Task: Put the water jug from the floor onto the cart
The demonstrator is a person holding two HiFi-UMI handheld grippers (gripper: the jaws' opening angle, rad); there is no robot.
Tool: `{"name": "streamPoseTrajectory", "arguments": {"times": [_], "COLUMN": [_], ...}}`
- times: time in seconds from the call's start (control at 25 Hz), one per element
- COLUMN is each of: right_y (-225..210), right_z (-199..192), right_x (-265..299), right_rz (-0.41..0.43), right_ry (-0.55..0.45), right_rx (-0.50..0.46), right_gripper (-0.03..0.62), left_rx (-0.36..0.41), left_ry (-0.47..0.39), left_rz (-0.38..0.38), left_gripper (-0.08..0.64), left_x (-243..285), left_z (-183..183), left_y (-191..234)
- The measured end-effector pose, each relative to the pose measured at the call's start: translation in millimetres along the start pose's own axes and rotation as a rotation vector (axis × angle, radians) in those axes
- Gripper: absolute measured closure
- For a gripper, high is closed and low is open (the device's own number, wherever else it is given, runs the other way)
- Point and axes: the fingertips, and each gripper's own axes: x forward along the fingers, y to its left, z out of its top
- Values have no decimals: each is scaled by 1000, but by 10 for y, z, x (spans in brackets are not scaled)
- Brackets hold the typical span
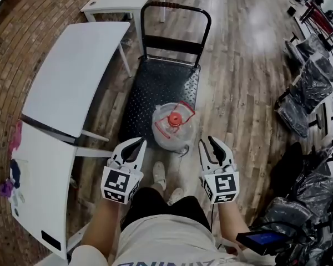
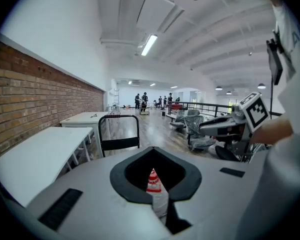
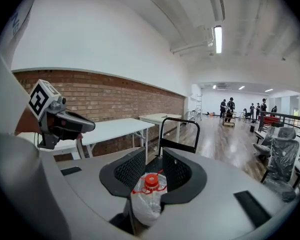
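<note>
Jug [image 1: 175,127] with a red cap stands upright at centre frame, right at the near end of the cart [image 1: 158,87]; can't tell if its base sits on the deck or on the floor [image 1: 238,93] just in front. Left tongs [image 1: 132,148] and right tongs [image 1: 210,146] hang just below it at lower centre, both released and empty, with the jug showing beyond the gap. Fits either closing in for a two-sided lift or having just let go on the deck, so the next move isn't settled.

The cart [image 1: 155,87] deck past the water jug [image 1: 175,127] is bare, so there is room there. The tall black handle [image 1: 176,6] blocks the far end. White tables [image 1: 72,76] stand close on the left. The wood floor [image 1: 238,93] on the right is open up to the wrapped chairs [image 1: 309,85]
</note>
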Motion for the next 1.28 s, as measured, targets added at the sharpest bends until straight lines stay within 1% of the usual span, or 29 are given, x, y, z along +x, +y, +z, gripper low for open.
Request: {"name": "streamPoseTrajectory", "arguments": {"times": [0.16,0.36,0.52,0.64,0.76,1.12,1.28], "right_y": [66,116,258,432,590,1138,1260], "right_z": [45,43,75,148,265,684,771], "right_x": [-407,-686,-780,-760,-709,-508,-481], "right_rz": [1,10,3,5,-6,-57,-65], "right_ry": [-36,-52,-50,-43,-40,-71,-80], "right_rx": [-5,18,22,-14,-53,-111,-121], "right_gripper": [506,535,562,586,588,589,589], "left_rx": [-42,-7,2,-2,-12,-23,-14], "left_ry": [-34,-68,-86,-103,-133,-210,-236], "left_rz": [-25,-18,-34,-42,-47,-37,-61], "left_gripper": [558,558,558,558,558,558,558], "left_x": [-263,-540,-766,-875,-976,-1299,-1368], "left_z": [84,276,306,316,355,548,597], "left_y": [-382,-631,-710,-634,-480,317,376]}}
